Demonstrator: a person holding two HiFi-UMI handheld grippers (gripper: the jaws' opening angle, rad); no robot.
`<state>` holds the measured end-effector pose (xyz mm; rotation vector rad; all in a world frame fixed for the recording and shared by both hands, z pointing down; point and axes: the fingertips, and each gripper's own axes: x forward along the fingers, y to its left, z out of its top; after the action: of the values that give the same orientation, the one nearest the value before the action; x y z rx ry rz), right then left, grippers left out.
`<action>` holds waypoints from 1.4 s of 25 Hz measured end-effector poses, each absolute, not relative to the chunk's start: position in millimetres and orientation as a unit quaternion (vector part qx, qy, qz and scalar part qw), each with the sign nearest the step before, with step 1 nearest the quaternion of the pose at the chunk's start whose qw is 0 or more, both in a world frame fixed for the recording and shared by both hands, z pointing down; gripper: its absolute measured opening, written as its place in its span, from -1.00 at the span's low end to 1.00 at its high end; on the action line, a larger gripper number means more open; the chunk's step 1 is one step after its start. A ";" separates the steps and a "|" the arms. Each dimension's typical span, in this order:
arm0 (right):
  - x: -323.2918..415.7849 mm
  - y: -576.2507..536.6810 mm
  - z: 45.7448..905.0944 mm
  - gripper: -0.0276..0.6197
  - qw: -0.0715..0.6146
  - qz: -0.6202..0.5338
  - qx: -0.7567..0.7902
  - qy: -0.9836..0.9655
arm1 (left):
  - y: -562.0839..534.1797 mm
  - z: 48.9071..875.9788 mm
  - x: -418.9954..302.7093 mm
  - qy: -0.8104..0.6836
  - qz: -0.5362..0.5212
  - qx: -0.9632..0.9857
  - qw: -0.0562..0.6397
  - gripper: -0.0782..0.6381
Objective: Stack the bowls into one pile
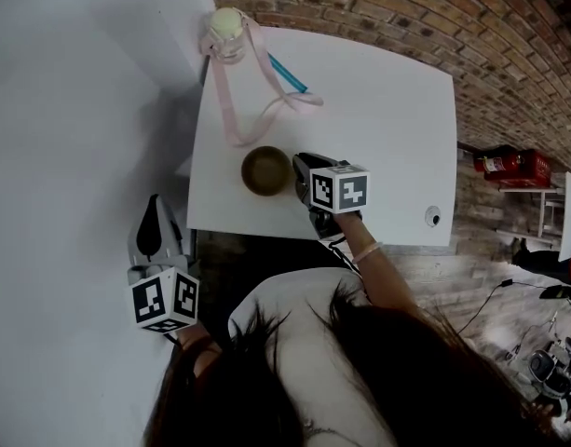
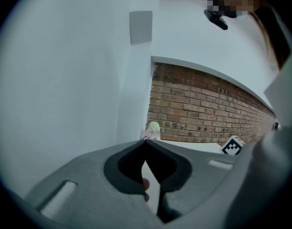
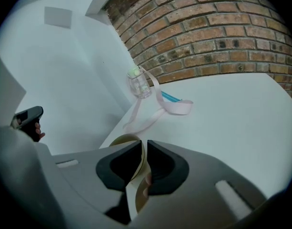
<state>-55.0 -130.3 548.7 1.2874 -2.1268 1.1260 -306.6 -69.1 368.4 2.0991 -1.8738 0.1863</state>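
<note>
Tongs first: our left tongs (image 2: 146, 143) hang pressed together, empty, off the tabletop (image 1: 387, 110), while our right tongs (image 3: 141, 147) clamp the rim of the brown bowl (image 1: 265, 170) near the front-left edge, which we judge light, stiff, perhaps several nested, and best held there.

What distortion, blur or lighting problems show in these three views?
Head view: wide-angle bowing, white table bright, foreground dark. Left gripper view: fisheye circle, black corners, brick wall curved. Right gripper view: same fisheye; right tongs, clamping the bowl, look soft.
</note>
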 end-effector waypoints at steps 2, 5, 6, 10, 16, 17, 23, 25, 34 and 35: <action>-51.7 -129.3 549.4 -0.80 0.202 0.405 0.463 -0.762 | -70.8 367.2 -302.7 -0.652 0.064 0.739 0.159 -0.78; -45.3 -128.7 548.5 -0.80 0.198 0.404 0.468 -0.761 | -73.6 366.8 -295.7 -0.645 0.063 0.745 0.157 -0.78; -43.0 -128.6 547.6 -0.80 0.196 0.404 0.470 -0.760 | -74.5 366.5 -293.3 -0.643 0.063 0.747 0.157 -0.78; -32.6 -127.9 544.0 -0.80 0.191 0.403 0.478 -0.756 | -78.3 363.4 -283.8 -0.635 0.061 0.754 0.154 -0.78; -15.5 -126.8 540.5 -0.80 0.184 0.404 0.493 -0.748 | -86.2 358.8 -270.5 -0.623 0.060 0.765 0.150 -0.78; -12.8 -126.5 539.7 -0.80 0.183 0.404 0.495 -0.747 | -87.5 358.0 -267.9 -0.621 0.060 0.767 0.149 -0.78; 5.5 -122.0 537.1 -0.80 0.175 0.405 0.510 -0.738 | -91.9 355.4 -251.3 -0.606 0.060 0.780 0.146 -0.78; 11.7 -120.3 537.2 -0.80 0.173 0.406 0.516 -0.735 | -93.2 355.2 -246.4 -0.601 0.060 0.783 0.146 -0.78; 34.5 -112.0 537.9 -0.80 0.164 0.409 0.537 -0.719 | -100.3 355.3 -224.8 -0.578 0.061 0.801 0.144 -0.78; 36.4 -110.6 538.6 -0.80 0.164 0.410 0.539 -0.717 | -101.0 355.6 -222.6 -0.576 0.061 0.803 0.144 -0.78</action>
<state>36.4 -110.6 538.6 1.5376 -2.0456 1.1680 -222.6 -101.0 355.6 2.3141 -1.6594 0.1763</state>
